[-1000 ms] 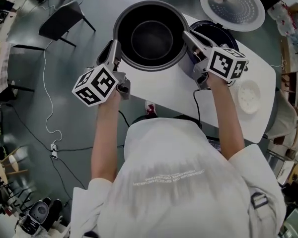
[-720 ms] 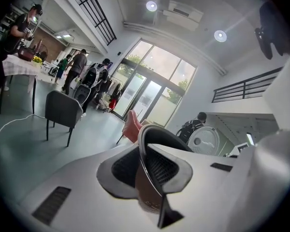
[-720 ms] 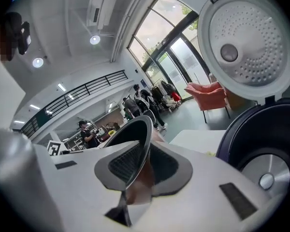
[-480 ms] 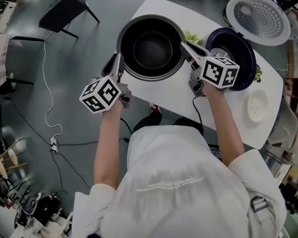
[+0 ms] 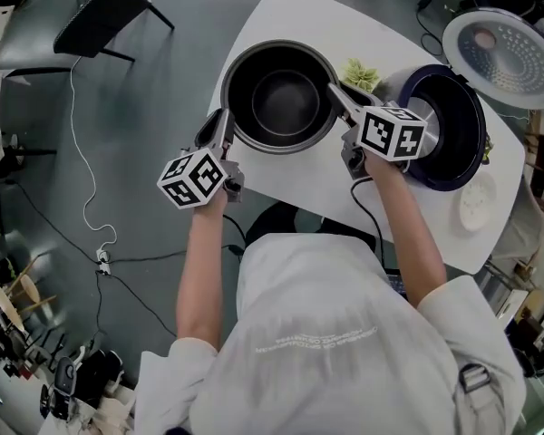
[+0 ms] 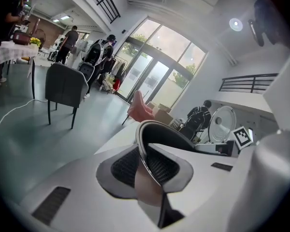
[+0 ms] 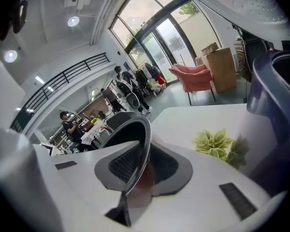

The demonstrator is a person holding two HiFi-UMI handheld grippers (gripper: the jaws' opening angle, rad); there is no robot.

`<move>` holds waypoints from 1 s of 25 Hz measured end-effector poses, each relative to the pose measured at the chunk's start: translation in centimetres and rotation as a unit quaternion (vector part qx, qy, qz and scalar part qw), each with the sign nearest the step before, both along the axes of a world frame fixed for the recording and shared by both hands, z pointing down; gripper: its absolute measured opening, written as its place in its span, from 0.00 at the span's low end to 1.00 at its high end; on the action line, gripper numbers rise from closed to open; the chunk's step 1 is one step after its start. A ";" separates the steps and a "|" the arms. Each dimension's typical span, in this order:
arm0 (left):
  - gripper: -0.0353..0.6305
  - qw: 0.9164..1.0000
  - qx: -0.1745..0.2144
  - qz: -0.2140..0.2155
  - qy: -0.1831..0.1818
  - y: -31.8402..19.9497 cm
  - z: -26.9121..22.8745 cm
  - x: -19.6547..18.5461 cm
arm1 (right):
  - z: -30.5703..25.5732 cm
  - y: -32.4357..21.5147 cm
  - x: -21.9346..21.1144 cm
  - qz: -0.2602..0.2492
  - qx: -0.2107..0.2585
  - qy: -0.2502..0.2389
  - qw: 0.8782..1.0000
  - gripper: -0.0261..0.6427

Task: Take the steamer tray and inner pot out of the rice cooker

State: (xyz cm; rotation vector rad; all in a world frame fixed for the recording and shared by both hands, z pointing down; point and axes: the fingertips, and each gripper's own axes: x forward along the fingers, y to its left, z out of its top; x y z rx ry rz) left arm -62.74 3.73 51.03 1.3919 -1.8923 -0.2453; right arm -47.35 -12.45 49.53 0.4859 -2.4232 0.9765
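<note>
The inner pot [image 5: 281, 98] hangs between the two grippers, clear of the rice cooker [image 5: 458, 143], which stands just beyond the right gripper [image 5: 337, 93]. The left gripper [image 5: 224, 127] is pinched narrow on the pot's near-left rim, the thin metal edge caught between its pads. The right gripper bites the opposite rim the same way. Against a second ago the pot sits lower and further over the white table [image 5: 290, 12], and the cooker has slid out from beside it. That suggests the lift-out is done and this is the set-down. Whether the base touches the table yet cannot be told.

Ahead of the right gripper lies a small green plant [image 5: 361, 72], close to the pot's wall and the one thing likely to be nudged. The cooker's open lid [image 5: 503, 53] stands past its body. A white perforated disc [image 5: 479, 208], probably the steamer tray, rests to the right gripper's outer side. A dark chair [image 5: 100, 21] stands well off beyond the left gripper.
</note>
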 end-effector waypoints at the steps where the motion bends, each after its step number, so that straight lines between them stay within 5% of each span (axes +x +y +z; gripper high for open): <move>1: 0.15 1.000 0.004 0.000 -0.002 -0.5 -0.2 -0.4 | 0.3 -0.4 -0.2 0.001 -0.003 0.002 1.000 0.16; 8: 0.15 1.000 0.001 0.010 -0.020 -2.8 -1.1 -2.4 | 1.7 -1.1 -0.9 0.006 -0.034 0.003 0.999 0.17; 15: 0.16 0.999 0.005 0.022 -0.023 -4.4 -0.7 -2.6 | 2.2 -3.3 -1.2 0.056 -0.028 0.001 0.998 0.17; 25: 0.17 0.997 -0.013 0.030 -0.064 -6.3 -0.2 -4.7 | 3.4 -4.6 -3.7 0.065 -0.021 -0.011 0.998 0.18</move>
